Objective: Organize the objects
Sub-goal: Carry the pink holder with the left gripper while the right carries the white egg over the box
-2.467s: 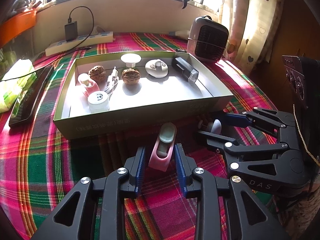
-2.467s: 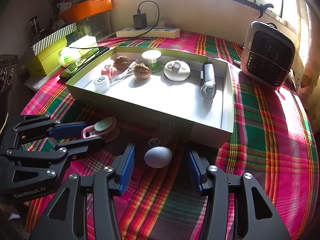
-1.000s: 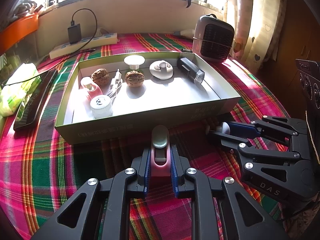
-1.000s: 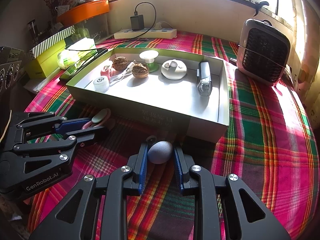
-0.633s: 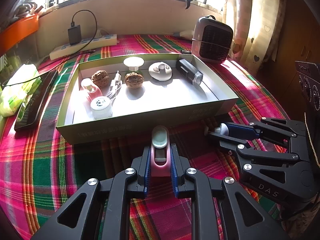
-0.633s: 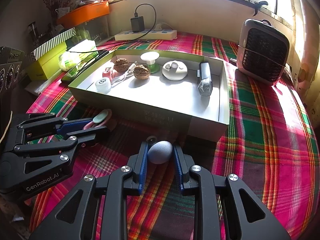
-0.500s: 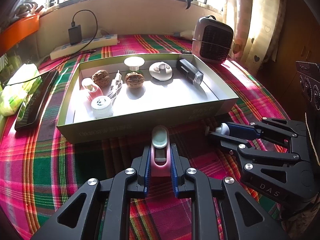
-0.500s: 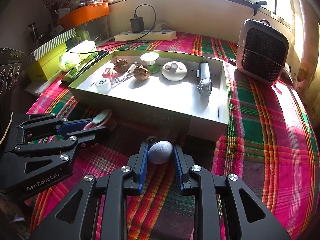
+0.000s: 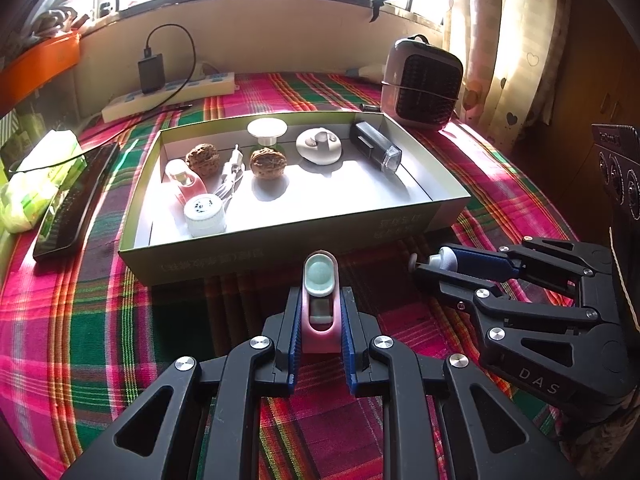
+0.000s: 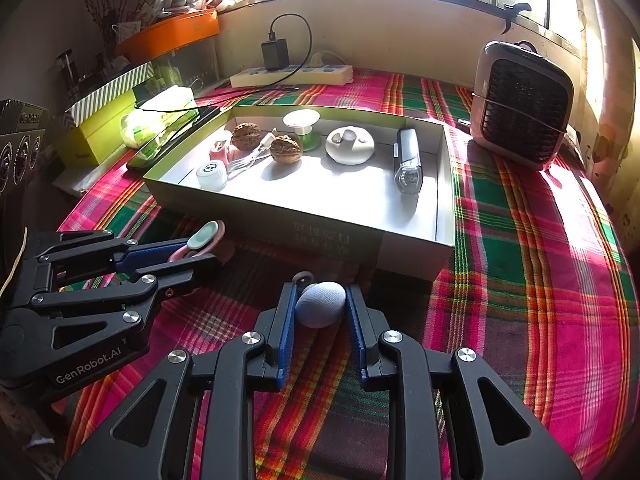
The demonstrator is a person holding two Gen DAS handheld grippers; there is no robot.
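My left gripper [image 9: 320, 300] is shut on a small pink case with a pale green oval lid [image 9: 320, 296], just in front of the near wall of the shallow green box [image 9: 280, 240]. Seen from the right wrist, that gripper [image 10: 208, 246] holds the pink case [image 10: 202, 240] at the left. My right gripper [image 10: 320, 300] is shut on a grey-blue egg-shaped thing [image 10: 320, 304]; the left wrist view shows it [image 9: 418, 264] at the right with the grey thing [image 9: 446, 256] at its tips. Both sit low over the plaid cloth.
The box holds two walnuts [image 9: 268, 162], a white round cap [image 9: 204, 210], a pink bottle [image 9: 184, 180], a white disc [image 9: 318, 146], a cable and a black device [image 9: 374, 146]. A small heater [image 10: 524, 110], a power strip [image 10: 292, 74], a black remote [image 9: 74, 208] and tissue packs surround it.
In the oldest frames both grippers stood open around their things; they have since shut on them. Over the last second nothing has visibly moved.
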